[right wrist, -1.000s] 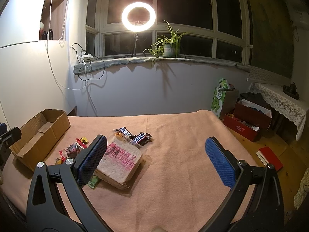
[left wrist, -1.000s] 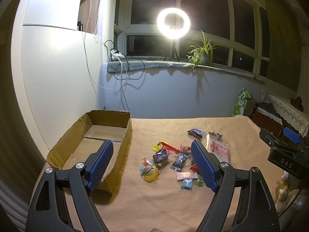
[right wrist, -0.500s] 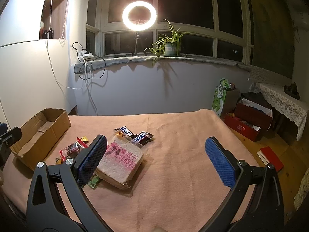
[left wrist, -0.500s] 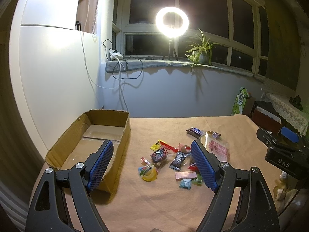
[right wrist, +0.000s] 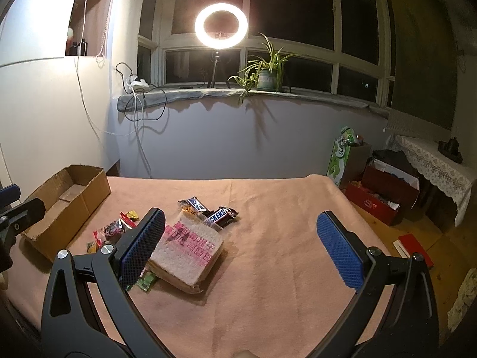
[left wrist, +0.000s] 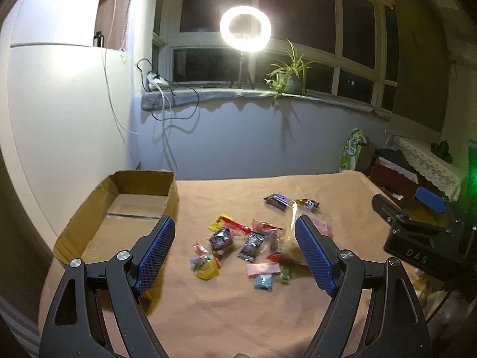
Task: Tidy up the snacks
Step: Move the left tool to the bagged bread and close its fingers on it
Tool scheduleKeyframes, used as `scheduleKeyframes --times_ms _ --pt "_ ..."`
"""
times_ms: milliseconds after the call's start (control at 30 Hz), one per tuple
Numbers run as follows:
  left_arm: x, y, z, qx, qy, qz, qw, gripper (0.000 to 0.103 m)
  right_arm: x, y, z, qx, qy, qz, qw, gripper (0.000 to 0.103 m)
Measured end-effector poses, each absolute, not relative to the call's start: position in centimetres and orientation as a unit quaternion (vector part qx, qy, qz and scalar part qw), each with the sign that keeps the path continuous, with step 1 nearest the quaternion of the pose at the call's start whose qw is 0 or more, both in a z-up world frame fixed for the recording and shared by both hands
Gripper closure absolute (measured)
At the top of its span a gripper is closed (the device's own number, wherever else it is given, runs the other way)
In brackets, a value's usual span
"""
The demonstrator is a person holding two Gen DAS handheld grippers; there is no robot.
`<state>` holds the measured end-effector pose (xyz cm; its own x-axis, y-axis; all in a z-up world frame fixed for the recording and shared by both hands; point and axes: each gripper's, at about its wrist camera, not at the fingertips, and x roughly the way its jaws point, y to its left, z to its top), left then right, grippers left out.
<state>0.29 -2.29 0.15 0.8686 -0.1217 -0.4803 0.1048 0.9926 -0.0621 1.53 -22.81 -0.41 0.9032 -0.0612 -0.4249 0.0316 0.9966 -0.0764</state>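
Observation:
Several small wrapped snacks (left wrist: 238, 247) lie scattered mid-table on the peach cloth, among them a yellow pouch (left wrist: 205, 267) and a dark chocolate bar (left wrist: 278, 200). My left gripper (left wrist: 235, 253) hovers open above them, holding nothing. An open cardboard box (left wrist: 119, 208) stands at the table's left. In the right wrist view a bagged slice of bread (right wrist: 189, 250) lies beside a Snickers bar (right wrist: 219, 215) and another bar (right wrist: 195, 204). My right gripper (right wrist: 238, 246) is open and empty, its left finger over the bread's edge. The box (right wrist: 65, 203) shows at the left.
The peach cloth (right wrist: 283, 238) covers the table to its right edge. Beyond that edge, red boxes (right wrist: 384, 197) and a green bag (right wrist: 340, 155) sit on the floor. A ring light (right wrist: 221, 25) and a potted plant (right wrist: 266, 74) stand on the windowsill.
Both views have shifted only slightly; the left gripper drifted a little right and back from the snacks. Nothing on the table moved, and both grippers stayed open.

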Motion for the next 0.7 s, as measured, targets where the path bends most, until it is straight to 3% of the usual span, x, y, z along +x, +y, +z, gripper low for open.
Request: scheduleKeyframes --times_ms 533,700 --pt "3.6 -2.4 -1.6 -0.023 0.306 -0.109 0.945 0.020 4.0 -23.4 -1.9 -0.031 0.249 -0.016 0.968 0.000" --pt "5.4 -3.3 -3.1 -0.035 0.334 -0.147 0.930 0.021 5.7 -24.6 -3.3 -0.011 0.295 0.021 0.955 0.000"
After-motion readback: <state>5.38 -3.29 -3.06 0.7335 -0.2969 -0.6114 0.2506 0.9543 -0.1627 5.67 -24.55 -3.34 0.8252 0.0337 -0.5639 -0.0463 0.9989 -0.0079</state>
